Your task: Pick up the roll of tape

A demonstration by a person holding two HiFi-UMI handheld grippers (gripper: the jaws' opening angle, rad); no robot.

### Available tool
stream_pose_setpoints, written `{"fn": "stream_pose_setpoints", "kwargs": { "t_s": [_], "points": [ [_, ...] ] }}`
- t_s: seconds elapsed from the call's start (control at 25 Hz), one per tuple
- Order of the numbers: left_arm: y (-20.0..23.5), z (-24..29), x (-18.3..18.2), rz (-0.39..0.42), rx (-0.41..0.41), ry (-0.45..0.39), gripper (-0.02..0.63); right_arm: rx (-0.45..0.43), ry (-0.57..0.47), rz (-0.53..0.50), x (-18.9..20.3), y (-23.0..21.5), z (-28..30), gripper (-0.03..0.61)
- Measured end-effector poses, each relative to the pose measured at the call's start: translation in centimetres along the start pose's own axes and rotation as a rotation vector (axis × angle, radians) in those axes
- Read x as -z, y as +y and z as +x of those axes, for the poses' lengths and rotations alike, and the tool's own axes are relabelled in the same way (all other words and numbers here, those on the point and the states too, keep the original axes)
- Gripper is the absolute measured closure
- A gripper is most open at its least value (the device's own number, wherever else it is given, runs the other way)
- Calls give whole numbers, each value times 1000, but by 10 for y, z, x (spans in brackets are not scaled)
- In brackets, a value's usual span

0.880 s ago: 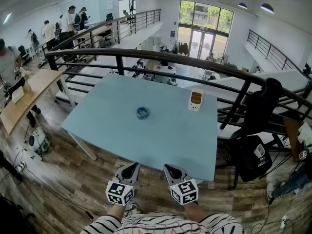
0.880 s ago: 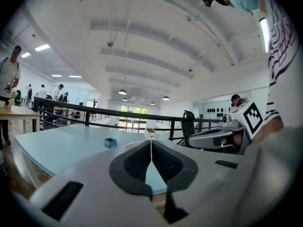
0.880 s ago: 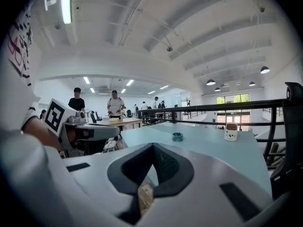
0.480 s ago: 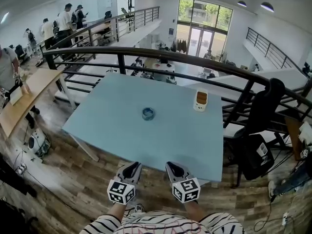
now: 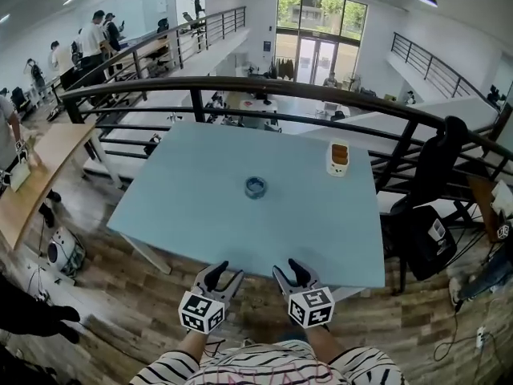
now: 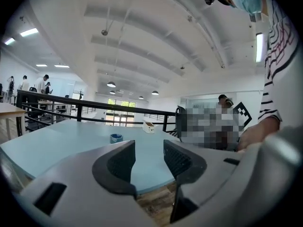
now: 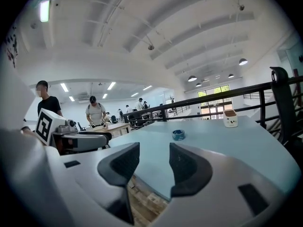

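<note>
The small blue roll of tape (image 5: 256, 187) lay flat near the middle of the pale blue bench (image 5: 184, 207). The only other thing on the bench was a small white box with a brown top (image 5: 338, 157), well apart from it toward the far right side, near the black metal railing (image 5: 240, 87). Against the head view of under 1 second earlier, the 2 grippers had changed: their jaws then looked drawn in to points, and now both pairs stood wide apart. The left gripper (image 5: 223, 269) and the right gripper (image 5: 288, 267) hung side by side at the near edge of the bench, with nothing between the jaws of either. The left gripper view showed only bench top and floor in its gap (image 6: 148, 145), with the roll of tape (image 6: 116, 138) far ahead. The right gripper (image 7: 154, 148) saw the same, with the roll of tape (image 7: 178, 135) ahead of it and slightly right. The opening read as readiness for the pick. The reach itself seemed not yet begun, and one gripper would need to travel forward over the bench and settle its jaws around the roll.
</note>
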State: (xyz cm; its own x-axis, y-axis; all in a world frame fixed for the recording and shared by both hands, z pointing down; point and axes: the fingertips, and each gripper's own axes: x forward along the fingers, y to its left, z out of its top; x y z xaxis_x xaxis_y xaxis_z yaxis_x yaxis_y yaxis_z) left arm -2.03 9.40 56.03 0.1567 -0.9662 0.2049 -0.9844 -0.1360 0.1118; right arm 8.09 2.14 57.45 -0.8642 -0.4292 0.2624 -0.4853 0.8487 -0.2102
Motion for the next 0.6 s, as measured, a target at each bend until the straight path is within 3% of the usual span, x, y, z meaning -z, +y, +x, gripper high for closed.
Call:
{"fn": "stream_pose_setpoints", "kwargs": {
  "t_s": [0.24, 0.6],
  "points": [
    [39, -1, 13, -41, 5, 23, 448, 44, 33, 12, 2, 2, 22, 387],
    [104, 48, 8, -52, 0, 47, 448, 75, 56, 34, -12, -34, 98, 388]
  ]
}}
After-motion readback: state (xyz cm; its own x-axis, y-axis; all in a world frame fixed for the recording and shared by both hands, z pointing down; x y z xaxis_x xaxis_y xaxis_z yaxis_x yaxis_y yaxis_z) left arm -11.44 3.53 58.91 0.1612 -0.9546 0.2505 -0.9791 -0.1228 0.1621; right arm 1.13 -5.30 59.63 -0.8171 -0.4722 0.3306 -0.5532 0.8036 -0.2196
